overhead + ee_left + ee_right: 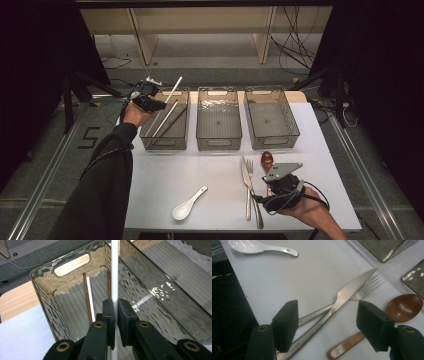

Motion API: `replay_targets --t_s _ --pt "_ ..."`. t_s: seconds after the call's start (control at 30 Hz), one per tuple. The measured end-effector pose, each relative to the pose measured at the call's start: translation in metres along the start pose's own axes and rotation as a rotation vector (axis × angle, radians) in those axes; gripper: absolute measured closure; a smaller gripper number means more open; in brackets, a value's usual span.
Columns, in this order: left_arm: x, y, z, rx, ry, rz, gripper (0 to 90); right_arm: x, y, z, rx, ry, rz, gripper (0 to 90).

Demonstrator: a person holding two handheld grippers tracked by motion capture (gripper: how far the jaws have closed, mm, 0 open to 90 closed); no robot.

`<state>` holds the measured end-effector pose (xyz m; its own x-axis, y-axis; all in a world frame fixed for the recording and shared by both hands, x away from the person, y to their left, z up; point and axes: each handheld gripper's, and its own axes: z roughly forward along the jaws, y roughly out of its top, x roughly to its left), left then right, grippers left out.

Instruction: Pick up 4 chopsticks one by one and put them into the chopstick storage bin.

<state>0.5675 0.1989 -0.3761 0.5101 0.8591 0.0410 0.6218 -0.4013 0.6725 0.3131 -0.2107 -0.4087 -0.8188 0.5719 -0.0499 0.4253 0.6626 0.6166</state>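
**White chopstick clamped over the left bin**

Right tongs [327, 325] stand wide apart and empty, low over the crossed knife [342, 300] and fork [362, 291] at the near edge of the tabletop [165, 175]. That gripper's view shows the wooden spoon [403, 307] just beside the fork, its brown bowl facing up, and the white ceramic spoon [259, 247] farther off across the bare surface.

From the high view, three clear bins sit in a row beyond the knife: the left bin [145, 137], the middle bin [219, 146] and the right bin [274, 145].

Left tongs [116, 315] are closed on a white chopstick [115, 270], held above the left bin's near corner. The left gripper view reveals what the high view blurs: two dark brown chopsticks [87, 297] and another white one lying on that bin's ribbed floor.
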Motion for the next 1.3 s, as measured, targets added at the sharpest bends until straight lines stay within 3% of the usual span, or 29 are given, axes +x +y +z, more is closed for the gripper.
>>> replay_targets --t_s 0.3,0.67,0.8,0.93,1.07,1.3 --pt "-0.001 -0.004 0.009 0.024 0.010 -0.010 84.0 0.000 0.000 0.000 0.000 0.000 0.000 35.1" --pt "0.002 -0.013 0.016 0.045 0.029 -0.057 82.2 0.000 0.000 0.000 0.000 0.000 0.001 35.1" --pt "0.000 -0.010 0.010 0.029 0.023 -0.064 72.0 0.000 0.000 0.000 0.002 0.000 0.003 35.1" --pt "-0.007 -0.006 0.001 0.021 -0.011 -0.072 60.6 0.001 0.000 0.000 0.002 0.000 0.003 35.1" --pt "-0.016 -0.005 -0.014 -0.017 -0.027 -0.064 50.2 0.000 0.000 -0.001 0.000 -0.001 0.002 35.1" --pt "-0.038 -0.012 -0.046 -0.066 -0.124 -0.070 36.1 0.000 0.000 0.000 0.001 -0.003 0.005 35.1"
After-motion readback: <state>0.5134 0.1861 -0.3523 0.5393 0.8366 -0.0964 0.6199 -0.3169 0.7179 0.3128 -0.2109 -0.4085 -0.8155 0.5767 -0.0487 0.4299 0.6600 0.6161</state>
